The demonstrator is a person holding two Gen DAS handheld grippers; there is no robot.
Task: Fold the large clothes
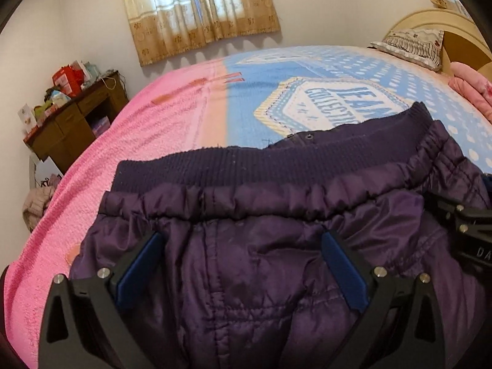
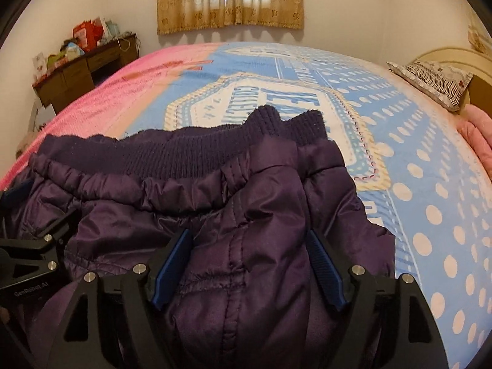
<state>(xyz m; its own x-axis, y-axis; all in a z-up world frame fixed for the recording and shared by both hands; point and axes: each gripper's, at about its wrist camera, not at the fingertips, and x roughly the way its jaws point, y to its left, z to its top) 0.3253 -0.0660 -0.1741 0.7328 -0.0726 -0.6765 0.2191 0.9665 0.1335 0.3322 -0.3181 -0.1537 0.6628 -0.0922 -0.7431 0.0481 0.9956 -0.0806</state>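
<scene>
A dark purple padded jacket [image 1: 252,215] [image 2: 246,190] lies on the bed, its ribbed knit band [image 1: 276,160] [image 2: 184,150] at the far edge. My left gripper [image 1: 243,240] hangs over the jacket's left half with its jaws wide open; the blue pads [image 1: 138,264] stand apart from the fabric. My right gripper [image 2: 247,236] is open over the right half, where the quilted fabric bulges up between the fingers without being pinched. Each gripper shows at the edge of the other's view: the right gripper [image 1: 464,224] and the left gripper [image 2: 33,246].
A pink and blue bedspread [image 1: 172,113] [image 2: 415,160] covers the bed. A patterned pillow [image 1: 412,46] [image 2: 436,80] and pink bedding [image 1: 470,89] lie at the headboard on the right. A cluttered brown desk [image 1: 77,117] [image 2: 80,67] stands by the far left wall.
</scene>
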